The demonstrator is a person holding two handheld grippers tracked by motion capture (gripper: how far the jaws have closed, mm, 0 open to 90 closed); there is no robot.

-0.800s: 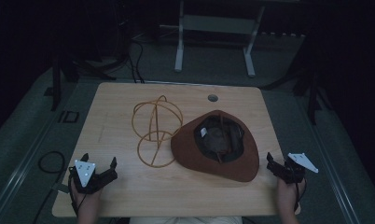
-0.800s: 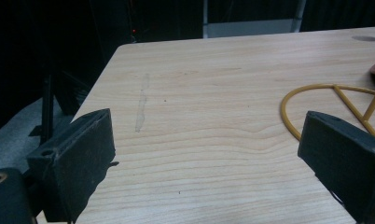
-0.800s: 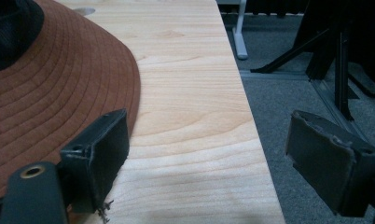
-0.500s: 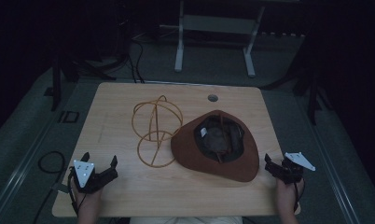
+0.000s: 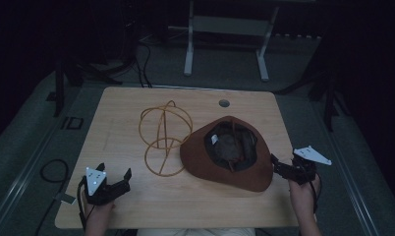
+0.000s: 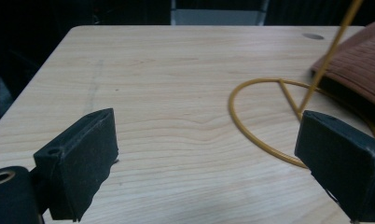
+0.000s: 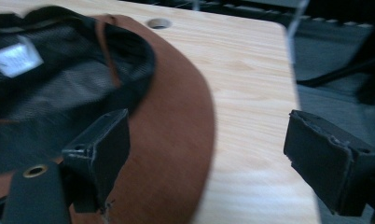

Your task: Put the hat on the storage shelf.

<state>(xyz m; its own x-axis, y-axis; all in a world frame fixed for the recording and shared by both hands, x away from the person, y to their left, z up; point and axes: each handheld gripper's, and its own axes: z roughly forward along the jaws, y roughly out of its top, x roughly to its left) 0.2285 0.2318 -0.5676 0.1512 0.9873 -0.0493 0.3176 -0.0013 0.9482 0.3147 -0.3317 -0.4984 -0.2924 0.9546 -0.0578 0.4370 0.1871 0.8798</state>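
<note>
A brown hat (image 5: 244, 176) lies upside down on the right half of the wooden table (image 5: 122, 110), its dark lining and a white label facing up. Left of it stands a yellow wire stand (image 5: 165, 125), a wire ball on a ring base touching the hat's brim. My right gripper (image 5: 277, 166) is open at the hat's right edge. In the right gripper view, one jaw of the right gripper (image 7: 209, 126) hangs over the brim (image 7: 176, 116) and the other over bare wood. My left gripper (image 5: 115, 172) is open and empty near the front left corner. The left gripper view looks between the jaws of the left gripper (image 6: 206, 135) at the stand's ring (image 6: 269, 80).
A round cable hole (image 5: 224, 103) sits near the table's far edge. Behind the table stands a white metal frame (image 5: 225, 24) on dark floor. A black cable (image 5: 50, 172) loops on the floor at the left. The table's right edge (image 7: 293, 93) runs close to my right gripper.
My right gripper has moved a little left, up to the hat's brim. The left gripper has shifted slightly. Hat and stand have not moved.
</note>
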